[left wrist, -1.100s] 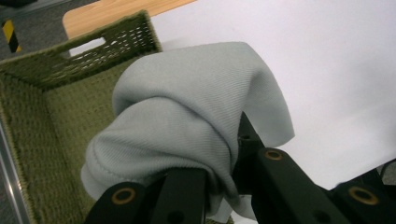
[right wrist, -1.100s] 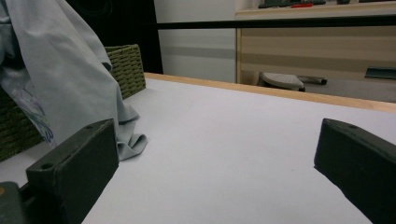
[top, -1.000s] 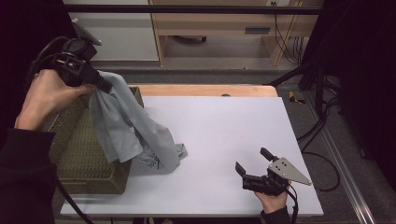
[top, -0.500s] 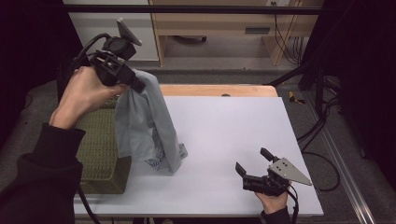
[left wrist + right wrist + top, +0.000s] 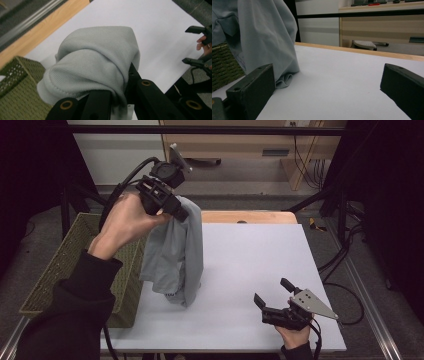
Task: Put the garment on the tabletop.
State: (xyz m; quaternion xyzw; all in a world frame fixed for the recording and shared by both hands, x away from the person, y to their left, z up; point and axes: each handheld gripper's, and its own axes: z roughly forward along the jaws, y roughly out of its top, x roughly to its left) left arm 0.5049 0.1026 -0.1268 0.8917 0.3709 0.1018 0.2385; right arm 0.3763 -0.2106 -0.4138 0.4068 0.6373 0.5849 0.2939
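Left gripper (image 5: 181,213) moved rightward; grey garment (image 5: 177,255) clamped in jaws, hanging.

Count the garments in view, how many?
1: a light grey garment hanging from the left tongs, hem touching the white table beside the green basket. More may sit hidden in it.

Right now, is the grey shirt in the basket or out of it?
Out. The shirt hangs from the left gripper, shut on its top; its bottom bunches on the white table beside the green basket.
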